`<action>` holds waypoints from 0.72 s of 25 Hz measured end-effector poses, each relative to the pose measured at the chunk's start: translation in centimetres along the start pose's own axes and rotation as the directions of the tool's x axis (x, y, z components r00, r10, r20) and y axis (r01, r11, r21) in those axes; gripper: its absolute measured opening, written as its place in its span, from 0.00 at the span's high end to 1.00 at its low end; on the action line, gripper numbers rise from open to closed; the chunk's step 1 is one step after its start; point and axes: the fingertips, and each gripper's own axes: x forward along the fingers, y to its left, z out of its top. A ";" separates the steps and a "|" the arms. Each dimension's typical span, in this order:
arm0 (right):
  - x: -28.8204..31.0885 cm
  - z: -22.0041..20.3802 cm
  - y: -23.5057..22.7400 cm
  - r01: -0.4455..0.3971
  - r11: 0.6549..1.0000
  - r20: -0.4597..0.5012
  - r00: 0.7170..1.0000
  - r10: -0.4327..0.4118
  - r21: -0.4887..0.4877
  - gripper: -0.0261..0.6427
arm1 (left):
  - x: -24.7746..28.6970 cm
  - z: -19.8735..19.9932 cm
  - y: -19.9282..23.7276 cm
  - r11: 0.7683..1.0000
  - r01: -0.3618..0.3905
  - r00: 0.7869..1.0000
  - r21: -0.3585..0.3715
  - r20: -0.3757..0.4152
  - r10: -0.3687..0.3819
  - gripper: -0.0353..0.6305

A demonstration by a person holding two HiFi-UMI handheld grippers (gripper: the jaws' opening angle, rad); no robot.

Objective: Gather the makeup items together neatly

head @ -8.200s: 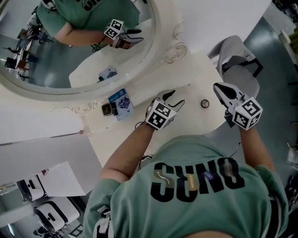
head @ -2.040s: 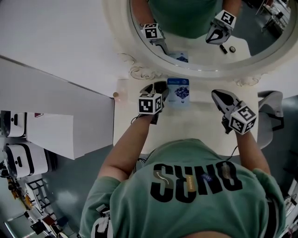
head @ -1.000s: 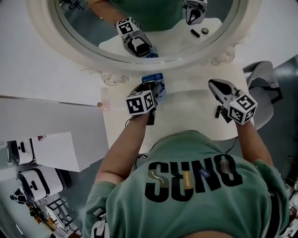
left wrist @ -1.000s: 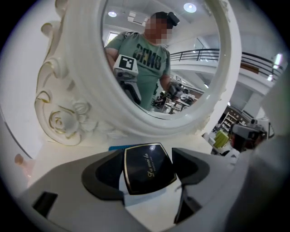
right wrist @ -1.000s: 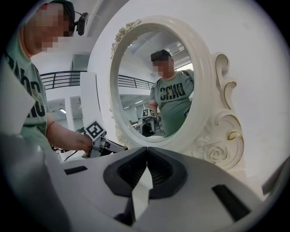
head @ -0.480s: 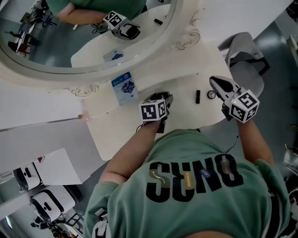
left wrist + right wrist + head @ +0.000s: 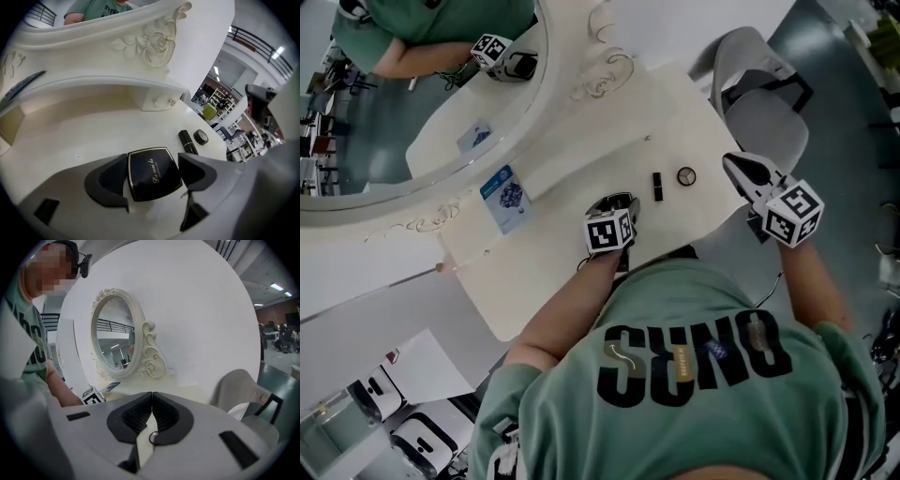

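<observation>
- The left tongs (image 7: 153,174) are closed on a black compact (image 7: 154,169), which is pinched by its side edges near the front edge of the surface (image 7: 572,159).
- Whether the compact rests on the surface cannot be told.
- A lipstick (image 7: 657,186) and a round pot (image 7: 686,175) are seen just beside each other, near the compact's right.
- A blue card (image 7: 505,197) lies well apart, by the mirror (image 7: 412,112).
- The right tongs (image 7: 151,414) are pressed together, empty, at the surface's right edge.

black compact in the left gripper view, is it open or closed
Closed: the black compact shows only its flat lid, gold border and script; no mirror or pan.
</observation>
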 end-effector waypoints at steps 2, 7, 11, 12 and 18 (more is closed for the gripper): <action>-0.9 -0.8 -0.5 0.013 1.000 -0.005 1.000 -0.013 0.013 0.97 | 0.3 -0.2 0.0 0.999 -0.028 1.000 0.027 0.004 0.028 0.43; -1.8 -1.3 -0.9 0.022 0.999 0.000 1.000 -0.022 0.026 0.97 | 0.6 -0.6 -0.6 0.997 -0.062 0.998 0.052 0.017 0.062 0.43; -1.4 -0.2 0.1 -0.001 1.000 0.014 1.000 0.001 0.004 0.97 | -1.0 0.7 -1.2 0.998 -0.042 0.997 0.048 0.062 0.039 0.43; -1.1 0.3 0.4 -0.007 1.000 0.018 1.000 0.007 -0.003 0.97 | -1.7 1.4 -1.2 0.998 -0.039 0.996 0.052 0.081 0.034 0.43; 2.6 3.4 4.8 -0.093 0.994 0.031 0.995 0.095 -0.062 0.97 | -7.7 4.9 2.3 0.995 -0.080 0.977 0.062 0.202 0.066 0.43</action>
